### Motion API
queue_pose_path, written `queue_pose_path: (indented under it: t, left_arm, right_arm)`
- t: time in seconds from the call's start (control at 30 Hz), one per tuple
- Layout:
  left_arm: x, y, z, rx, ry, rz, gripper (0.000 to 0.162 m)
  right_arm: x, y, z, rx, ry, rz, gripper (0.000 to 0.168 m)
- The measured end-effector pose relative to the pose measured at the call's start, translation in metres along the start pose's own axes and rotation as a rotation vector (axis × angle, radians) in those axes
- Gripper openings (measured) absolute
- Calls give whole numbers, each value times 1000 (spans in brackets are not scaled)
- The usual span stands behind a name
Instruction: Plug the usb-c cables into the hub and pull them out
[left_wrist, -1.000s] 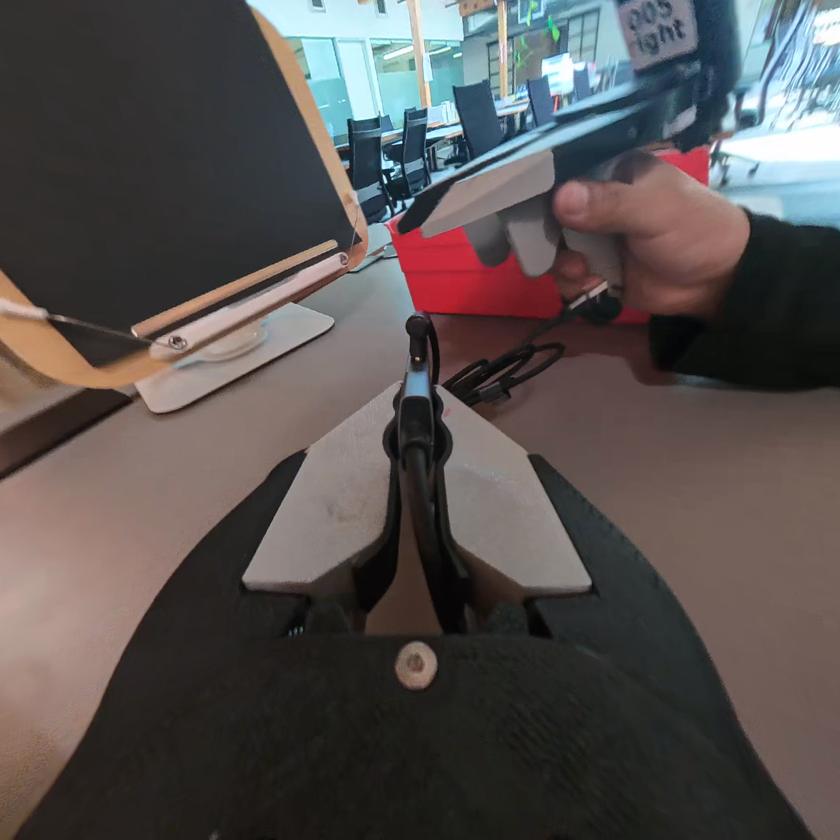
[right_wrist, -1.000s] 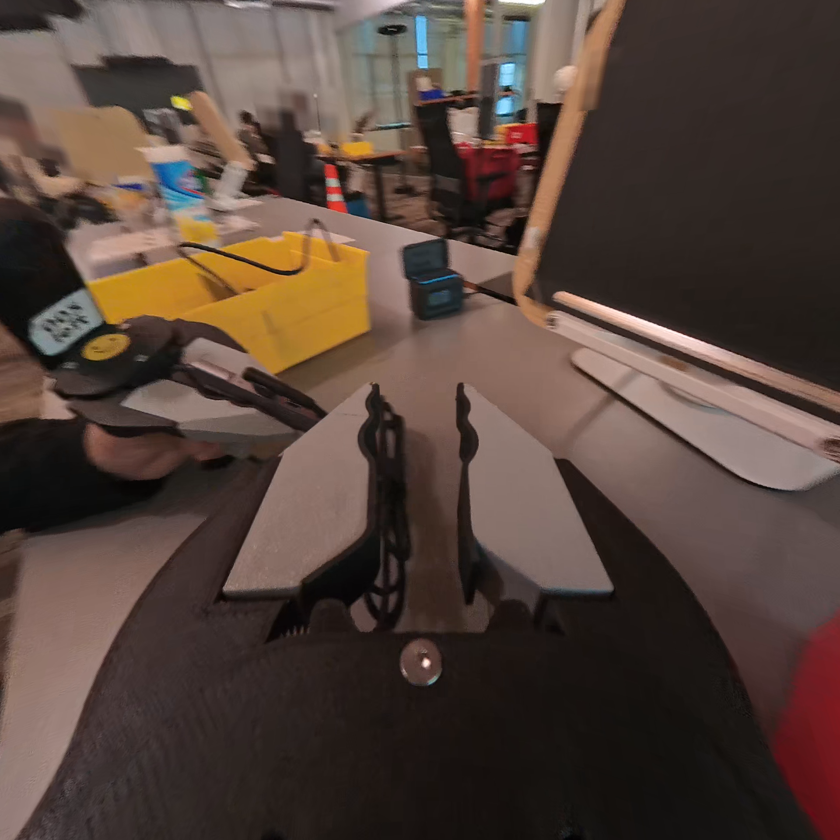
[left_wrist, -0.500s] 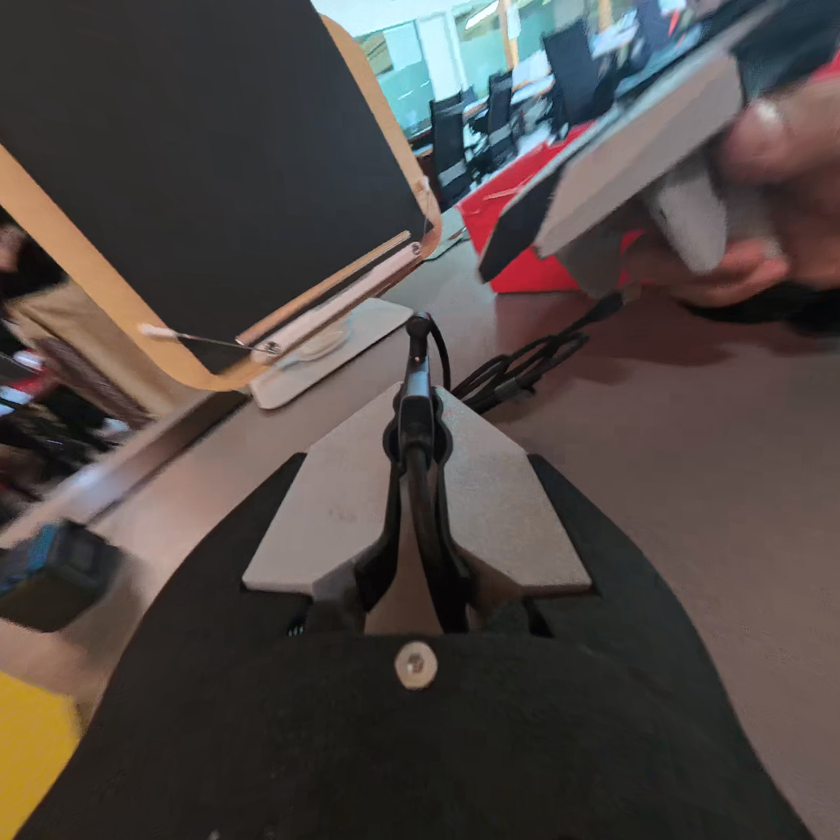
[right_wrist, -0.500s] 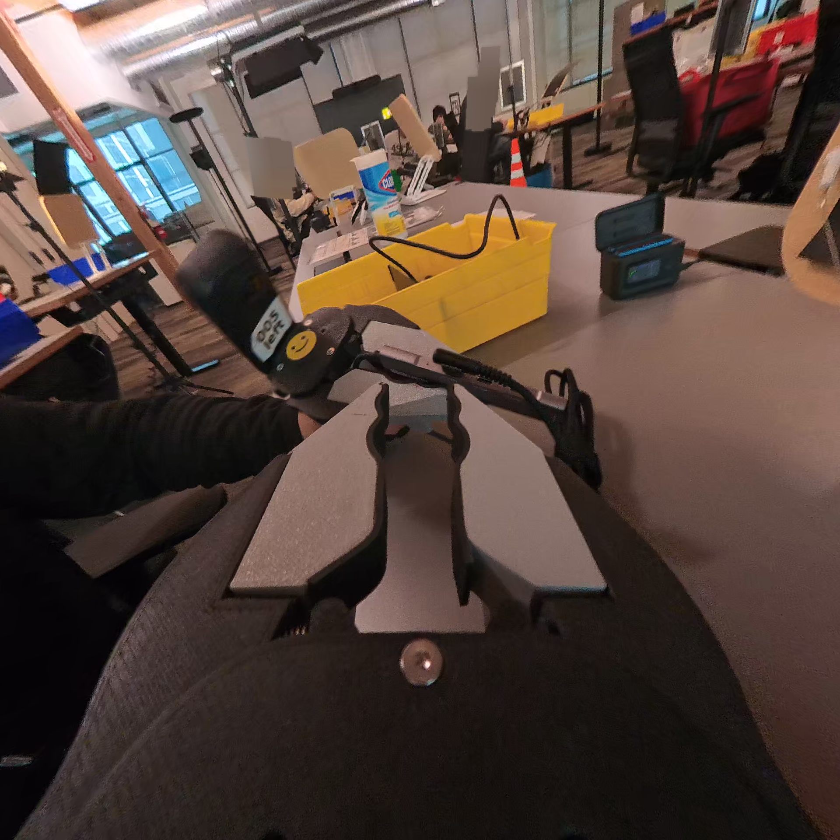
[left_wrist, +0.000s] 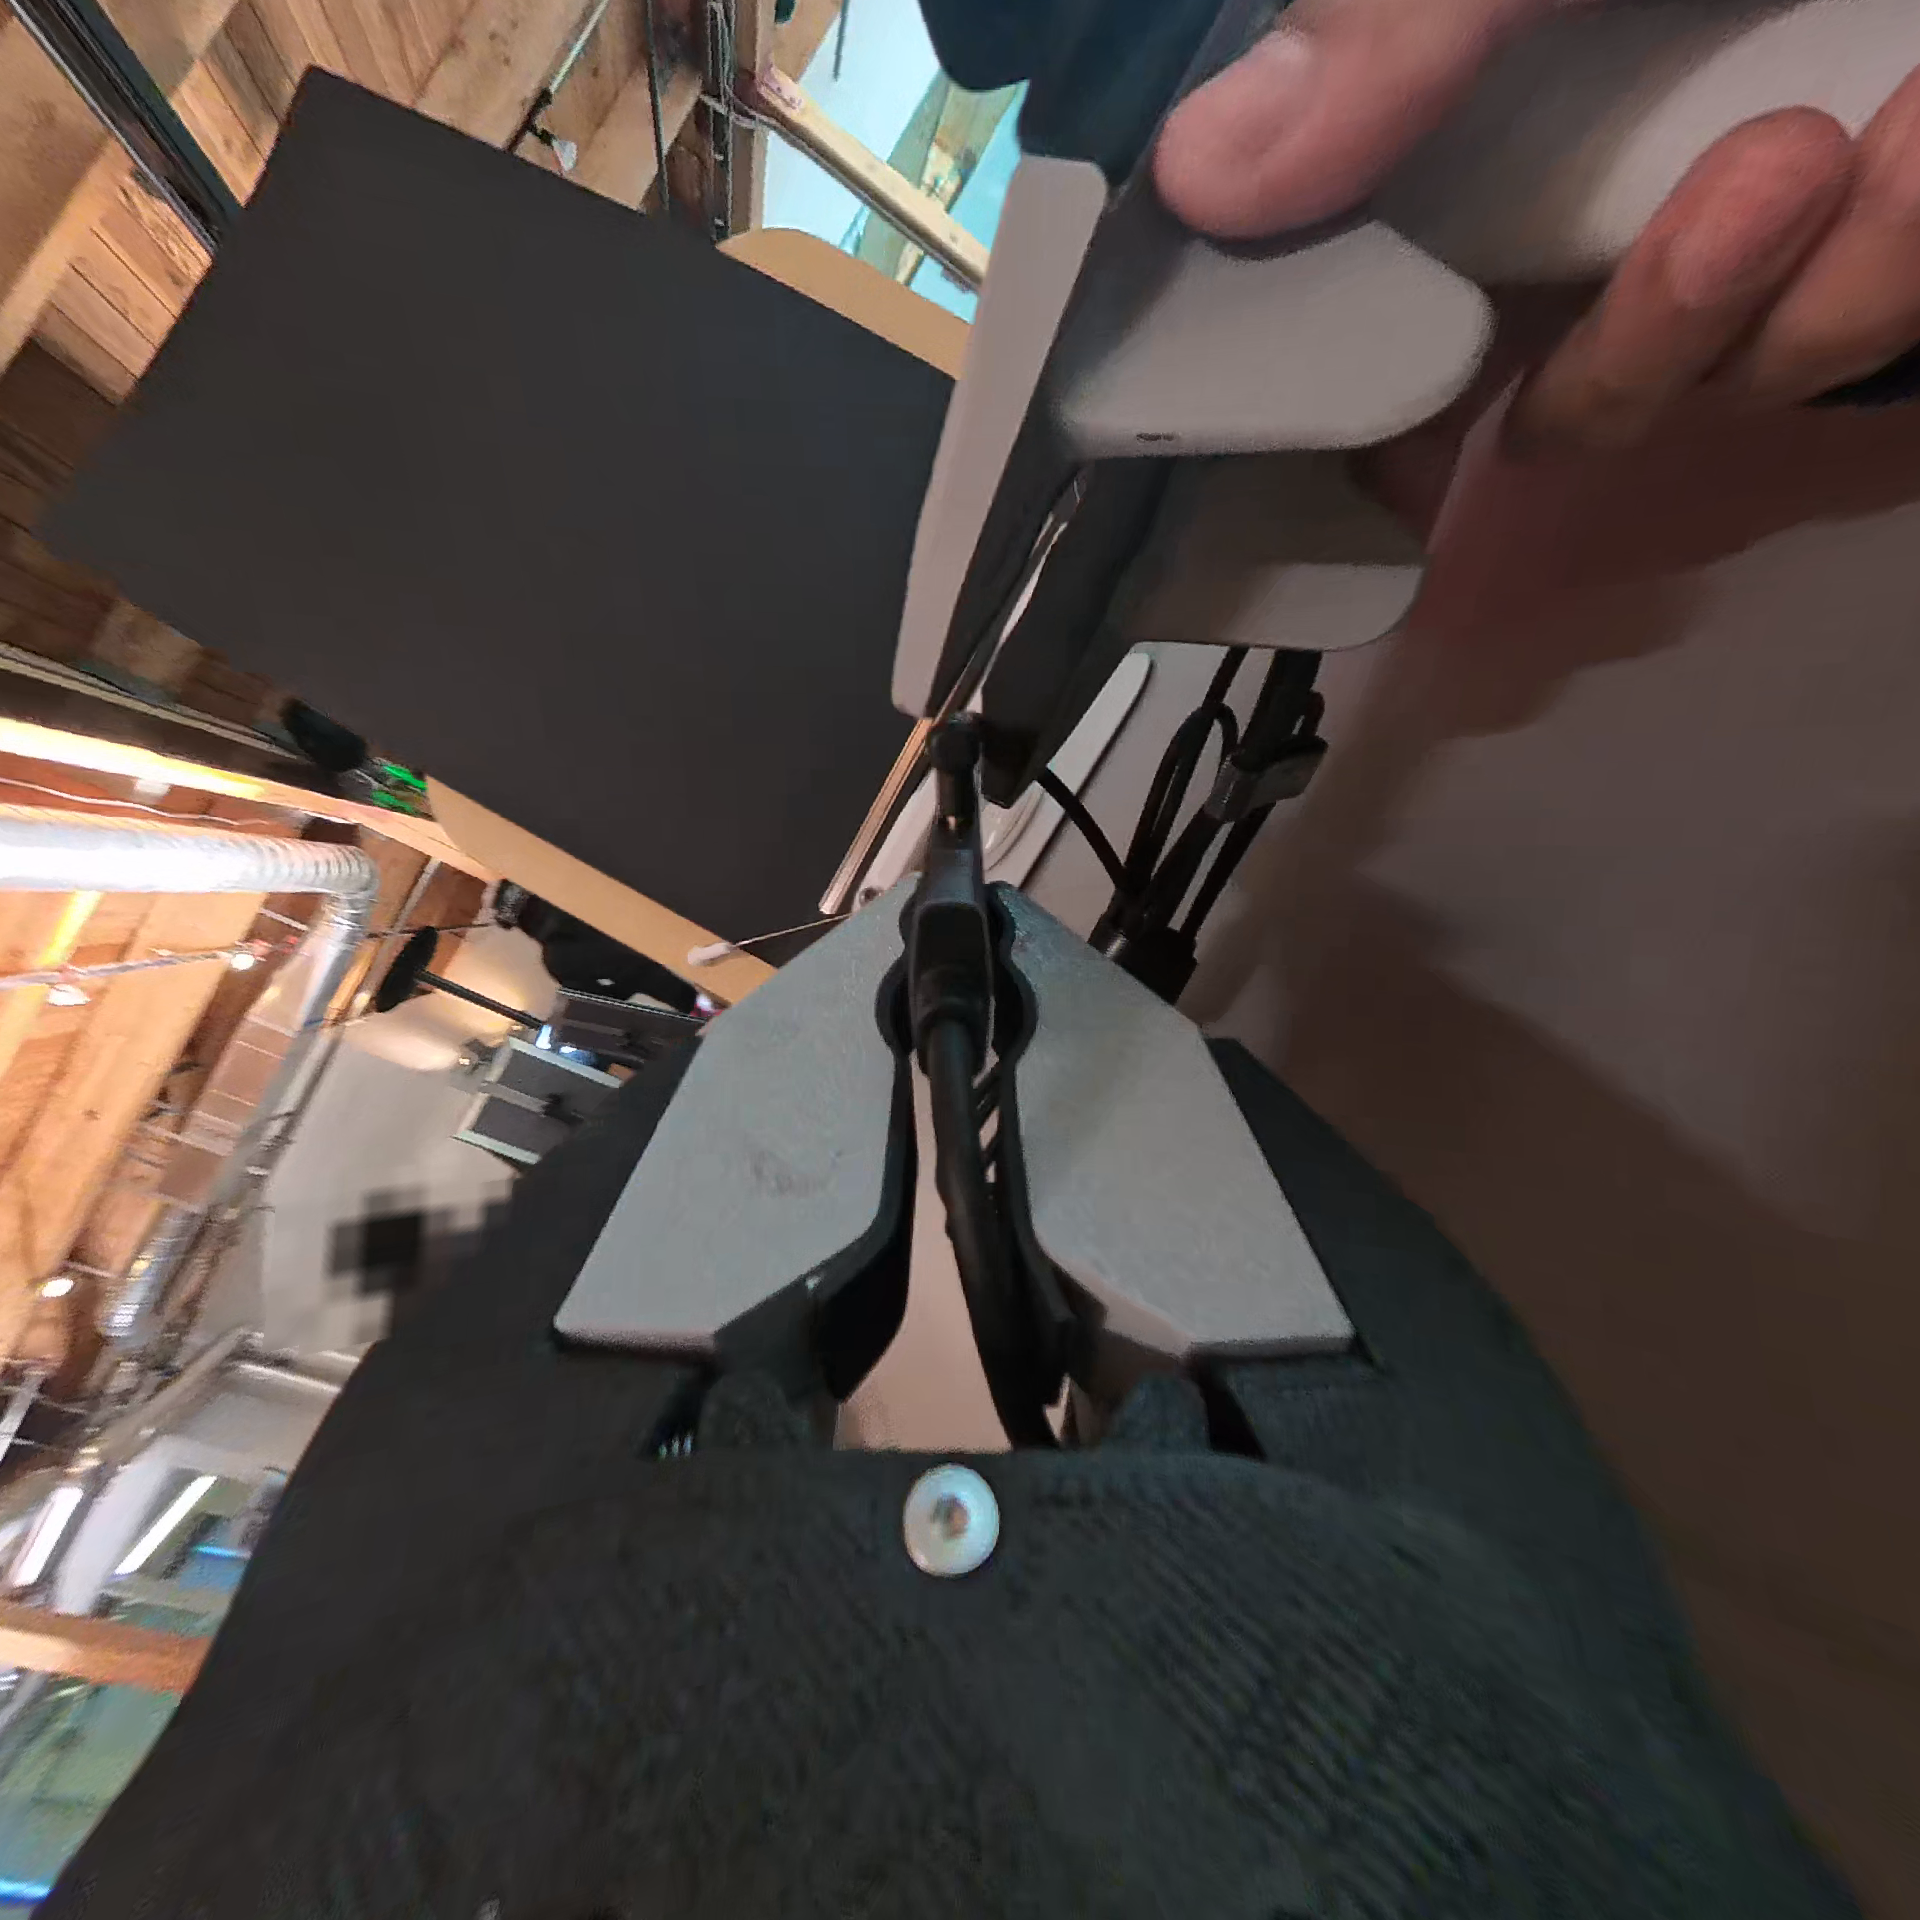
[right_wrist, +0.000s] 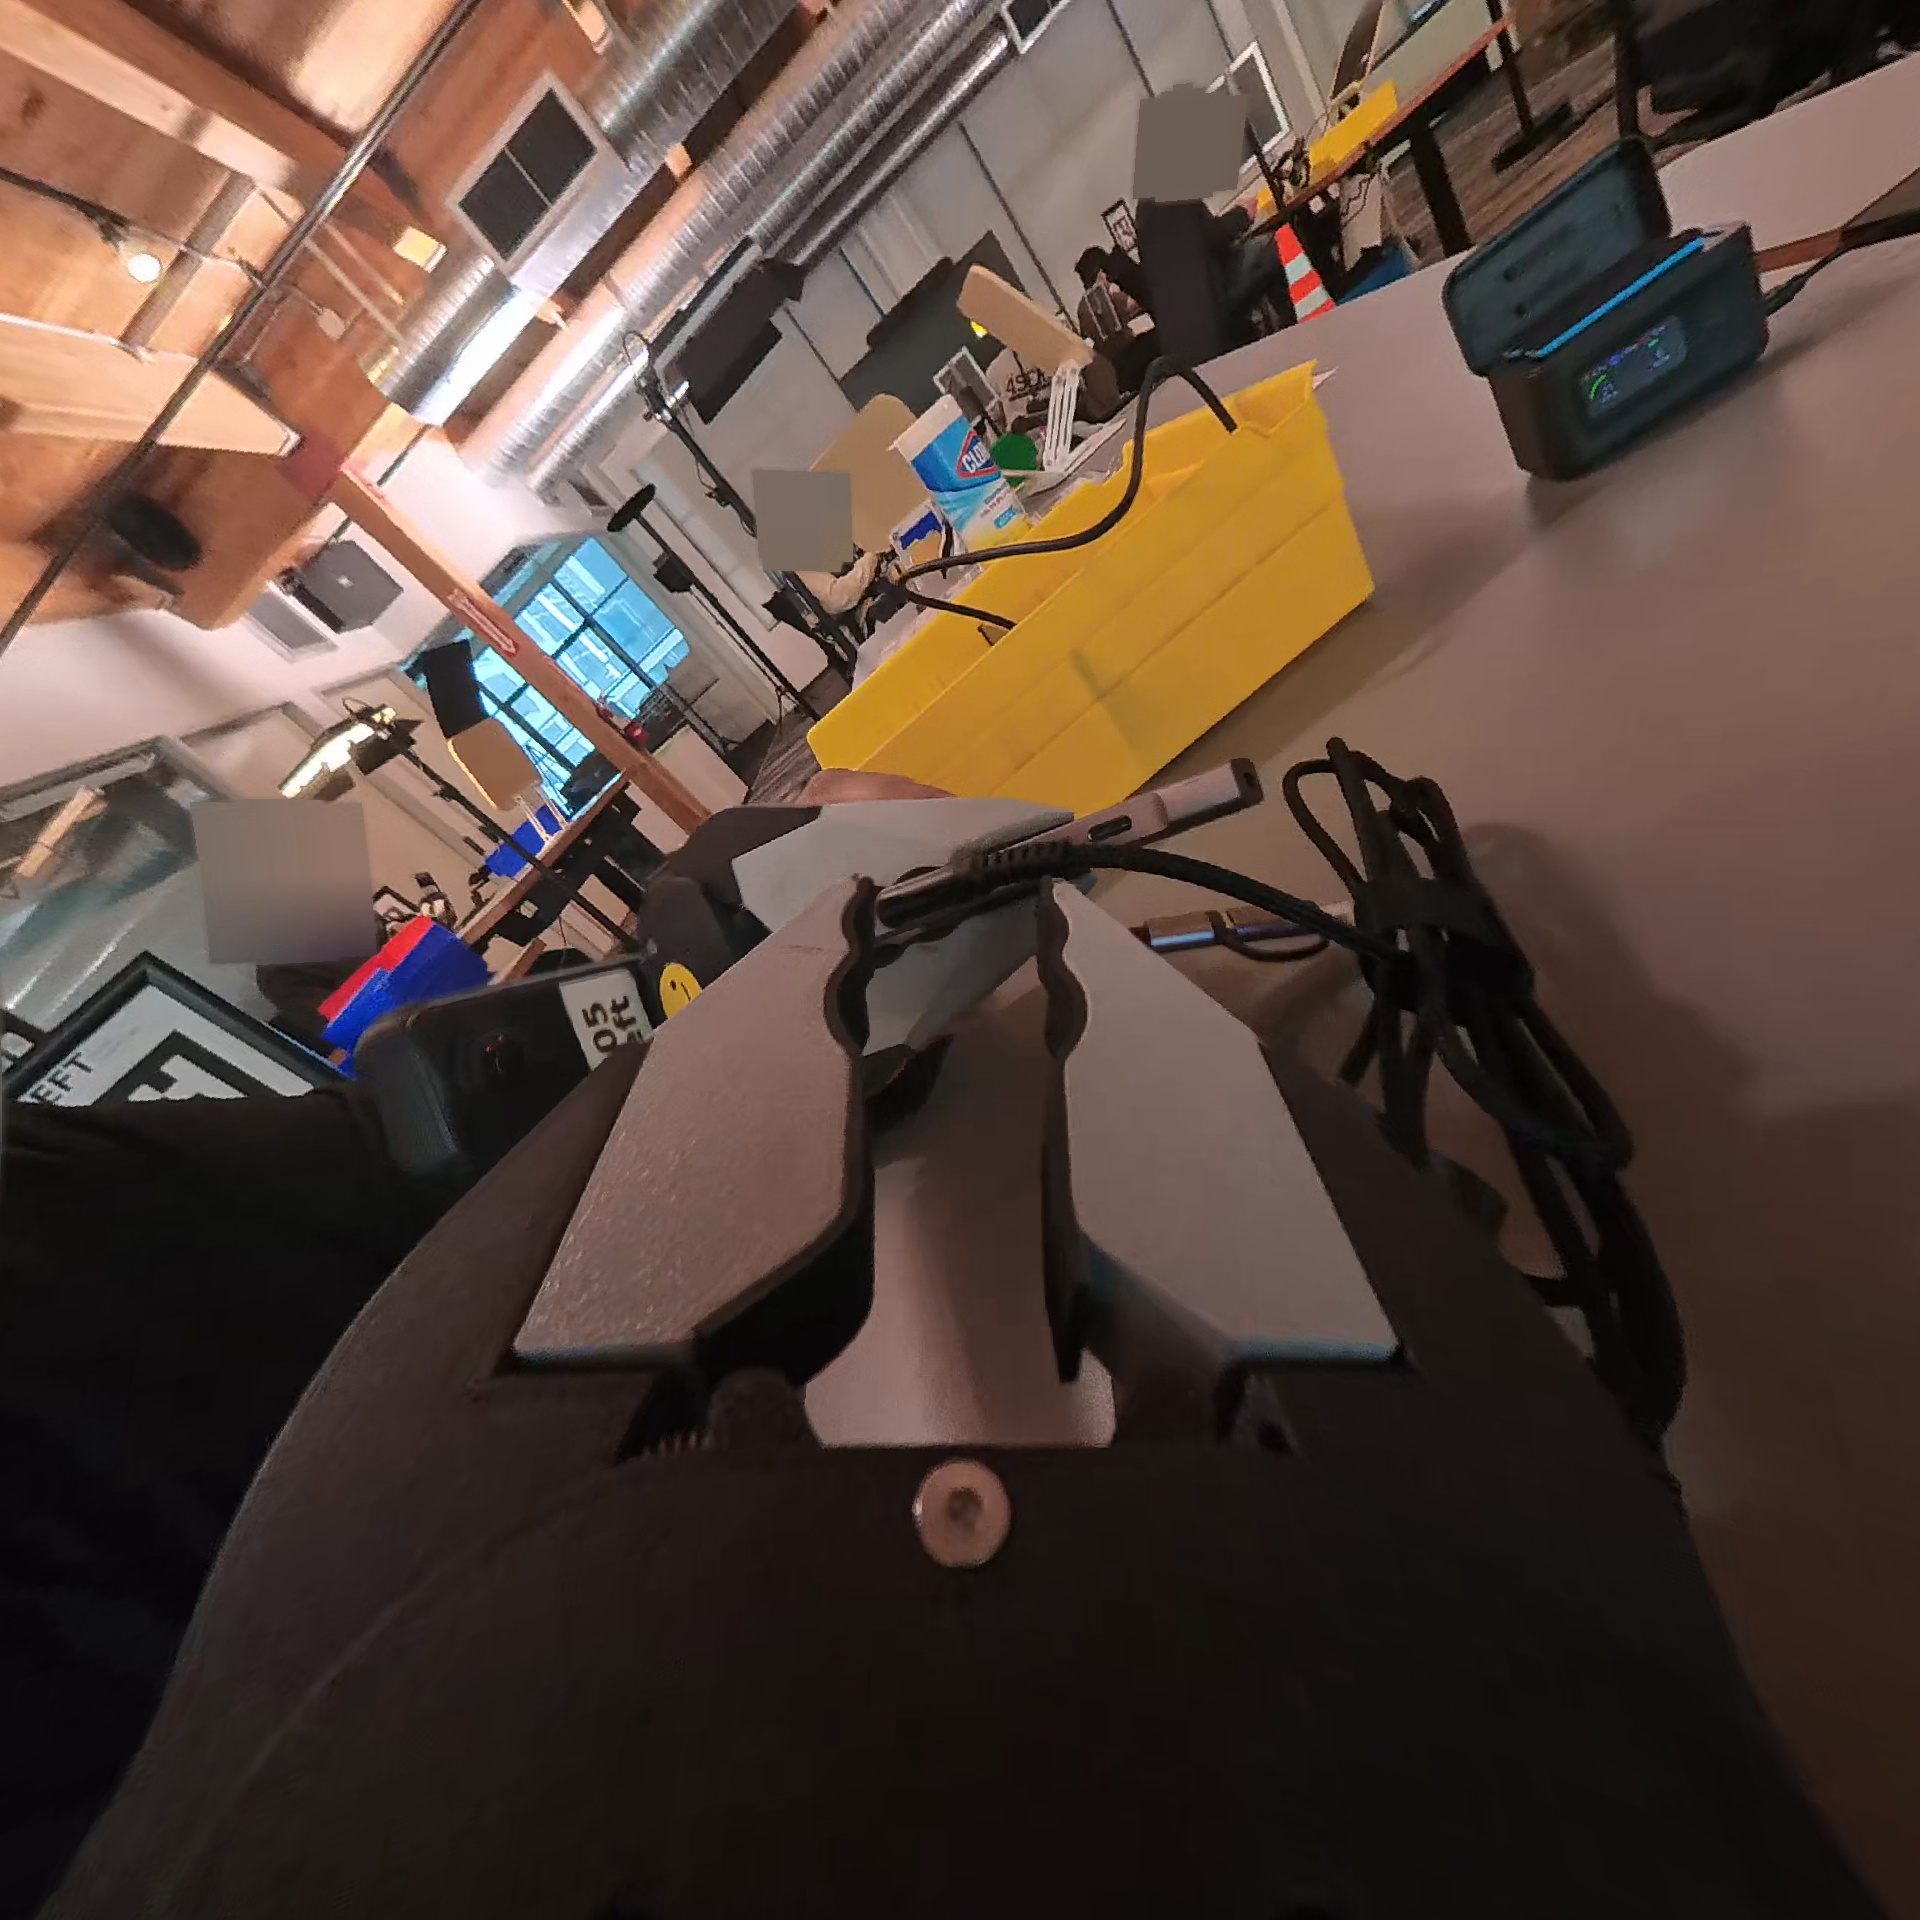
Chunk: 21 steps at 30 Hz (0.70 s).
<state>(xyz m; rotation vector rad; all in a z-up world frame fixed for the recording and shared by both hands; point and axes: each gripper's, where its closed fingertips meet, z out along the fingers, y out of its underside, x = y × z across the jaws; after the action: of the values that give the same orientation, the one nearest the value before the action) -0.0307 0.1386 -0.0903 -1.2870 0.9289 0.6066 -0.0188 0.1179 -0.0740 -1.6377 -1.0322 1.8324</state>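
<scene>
Grey table (right_wrist: 1558, 644); yellow bin (right_wrist: 1143, 644) only right view.

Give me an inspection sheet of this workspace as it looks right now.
Surface: grey table.
Job's things: silver hub beside the left gripper; usb-c cable runs between its fingers.
Clutter: yellow bin; dark case with a lit display.
Grippers: left gripper shut on the usb-c cable; right gripper open, close to it.
Cables: black bundle loose on the table.
Surroundings: dark screen; open office, people far off.
</scene>
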Motion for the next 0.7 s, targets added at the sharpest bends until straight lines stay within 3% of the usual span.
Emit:
queue_pose_path:
  t: [0.43,0.7]
  left_arm:
    - [17,0,8,-85,-95,417,9]
    - [19,4,8,-102,-66,411,8]
  right_arm:
    - [21,15,2,-42,27,110,16]
    - [25,20,2,-79,80,52,14]
